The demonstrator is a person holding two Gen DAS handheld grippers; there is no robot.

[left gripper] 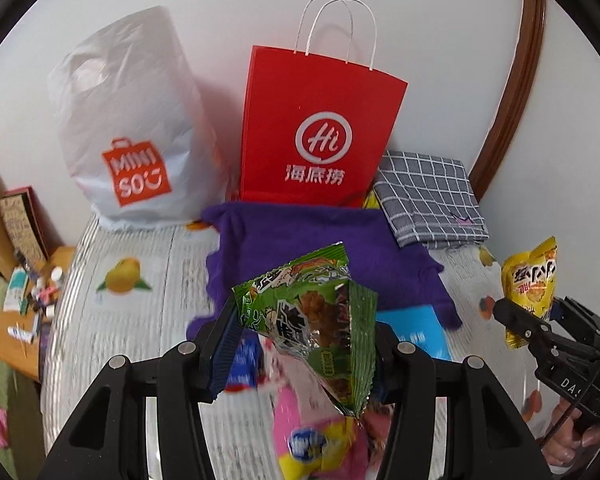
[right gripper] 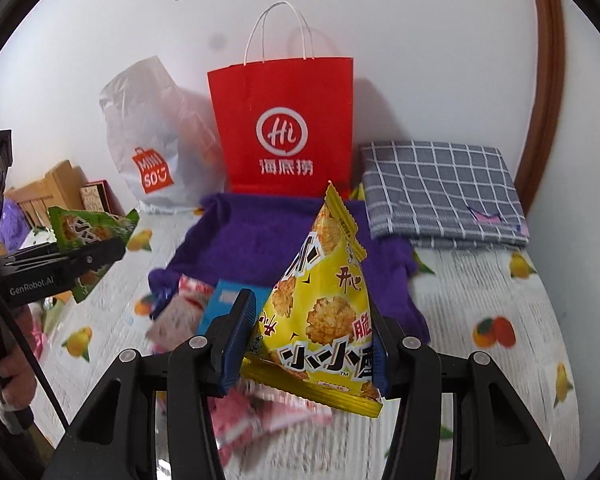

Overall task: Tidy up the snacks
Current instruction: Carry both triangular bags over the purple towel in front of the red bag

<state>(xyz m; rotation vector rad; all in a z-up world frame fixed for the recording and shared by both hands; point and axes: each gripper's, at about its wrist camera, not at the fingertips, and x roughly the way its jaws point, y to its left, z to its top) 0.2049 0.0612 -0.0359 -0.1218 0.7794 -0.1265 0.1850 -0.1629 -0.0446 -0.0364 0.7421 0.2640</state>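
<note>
With my left tongs (left gripper: 300, 344) pinching the green snack packet (left gripper: 316, 320) and my right tongs (right gripper: 312, 340) pinching the yellow one (right gripper: 320, 312) above the surface (right gripper: 480, 292), I should carry both high over the red paper bag (right gripper: 284, 128) rim before releasing.

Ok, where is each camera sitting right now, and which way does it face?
Left wrist: sits on the left gripper, looking forward and down past its green snack packet toward the wall; the right gripper and a hand show at the right edge.
Right wrist: sits on the right gripper, same heading, holding the yellow snack packet; the left gripper shows at left.
Shared: red paper bag, white Miniso bag, purple cloth, checked cloth.
</note>
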